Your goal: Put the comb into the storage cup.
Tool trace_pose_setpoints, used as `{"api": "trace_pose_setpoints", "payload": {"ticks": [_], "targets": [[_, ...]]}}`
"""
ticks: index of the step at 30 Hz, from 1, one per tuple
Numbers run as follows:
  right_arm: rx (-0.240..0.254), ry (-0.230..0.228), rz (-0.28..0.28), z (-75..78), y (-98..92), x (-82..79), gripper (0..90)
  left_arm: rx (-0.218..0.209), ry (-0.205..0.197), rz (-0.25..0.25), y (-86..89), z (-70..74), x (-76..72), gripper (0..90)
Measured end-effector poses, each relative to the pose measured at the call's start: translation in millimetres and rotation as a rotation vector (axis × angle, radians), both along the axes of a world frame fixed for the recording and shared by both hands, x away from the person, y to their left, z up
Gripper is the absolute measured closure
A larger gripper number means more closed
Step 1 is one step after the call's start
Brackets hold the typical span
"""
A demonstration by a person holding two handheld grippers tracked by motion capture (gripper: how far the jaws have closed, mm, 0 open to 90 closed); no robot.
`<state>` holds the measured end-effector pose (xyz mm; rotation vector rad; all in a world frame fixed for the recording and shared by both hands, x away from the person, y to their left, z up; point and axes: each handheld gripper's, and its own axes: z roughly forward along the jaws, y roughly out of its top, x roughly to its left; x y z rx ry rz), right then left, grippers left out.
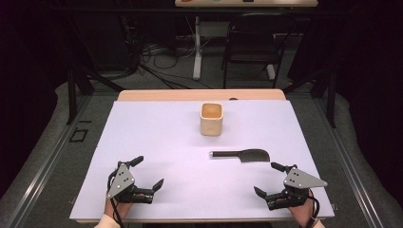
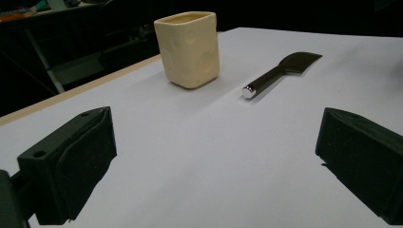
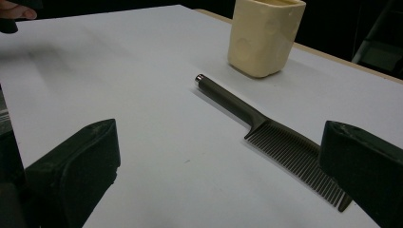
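Observation:
A cream square cup (image 1: 211,118) stands upright near the far middle of the white table sheet (image 1: 157,142). A dark comb (image 1: 242,155) with a round handle lies flat to the right of centre, handle pointing left. My left gripper (image 1: 148,172) rests at the near left, jaws wide open and empty. My right gripper (image 1: 267,179) rests at the near right, open and empty, just in front of the comb's toothed end. In the left gripper view the cup (image 2: 189,49) and comb (image 2: 280,72) lie ahead. In the right gripper view the comb (image 3: 266,128) runs toward the cup (image 3: 264,37).
The wooden table edge (image 1: 199,95) shows behind the sheet. A black folding chair (image 1: 252,45) and a white table leg (image 1: 196,47) stand beyond, with cables on the floor. Bare sheet lies between the two grippers.

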<state>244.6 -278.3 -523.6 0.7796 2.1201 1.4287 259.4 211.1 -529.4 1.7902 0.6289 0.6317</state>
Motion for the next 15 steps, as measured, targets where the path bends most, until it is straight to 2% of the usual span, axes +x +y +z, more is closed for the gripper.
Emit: {"api": "trace_pose_setpoints", "payload": {"ticks": [5, 15], "targets": [[-0.018, -0.001, -0.001, 1.1, 1.3, 0.2, 0.0, 0.002, -0.002, -0.006, -1.1, 0.2, -0.1, 0.0], [-0.02, 0.025, -0.015, 4.6, 6.4, 7.3, 0.0, 0.006, -0.009, -0.005, -2.8, 0.8, -0.3, 0.0]]}}
